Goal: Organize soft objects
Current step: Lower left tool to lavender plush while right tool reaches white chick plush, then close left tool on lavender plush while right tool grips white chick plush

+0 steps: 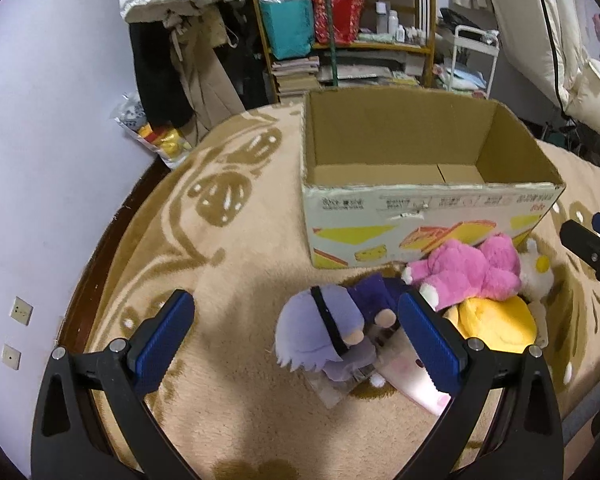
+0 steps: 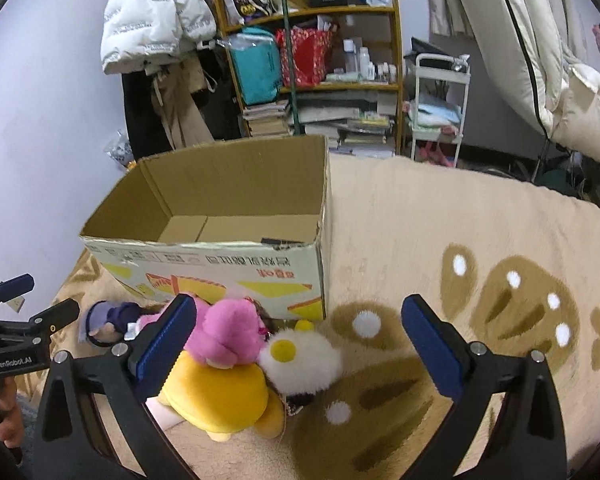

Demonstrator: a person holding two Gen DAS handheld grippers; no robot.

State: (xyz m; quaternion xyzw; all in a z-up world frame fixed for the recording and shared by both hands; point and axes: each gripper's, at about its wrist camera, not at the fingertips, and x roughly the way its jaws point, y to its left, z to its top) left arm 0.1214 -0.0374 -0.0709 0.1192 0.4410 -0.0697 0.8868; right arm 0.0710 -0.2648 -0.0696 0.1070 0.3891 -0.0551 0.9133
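From the left wrist view, the left gripper (image 1: 296, 324) is hovering with its blue-padded jaws standing wide apart and gripping nothing. Between the jaws, closer to the right finger, a purple-haired doll (image 1: 332, 330) is lying on the beige patterned blanket (image 1: 228, 280), with a clear plastic wrapper under it. Just beyond the right finger, a pink plush (image 1: 472, 270) is resting on top of a yellow plush (image 1: 496, 320), and a white plush (image 1: 536, 276) is peeking out behind them. Straight ahead, past the toys, an open cardboard box (image 1: 412, 216) is sitting on the blanket; the pink plush is lying against its printed front wall, and nothing soft shows on the part of its floor that is in view. At the far right edge, the right gripper (image 1: 592, 240) is reaching into view.

From the right wrist view, the right gripper (image 2: 300, 328) is also hovering with its jaws spread wide and nothing between the pads. The pink plush (image 2: 228, 336) and yellow plush (image 2: 220, 392) are lying just beside the left finger, partly behind it, and the white plush (image 2: 304, 360) is sitting in the gap nearer that finger. The purple-haired doll (image 2: 108, 320) is lying farther left. The cardboard box (image 2: 220, 256) is standing ahead and to the left. The left gripper (image 2: 36, 300) is showing at the left edge, its jaws apart, a hand (image 2: 8, 416) holding its handle.
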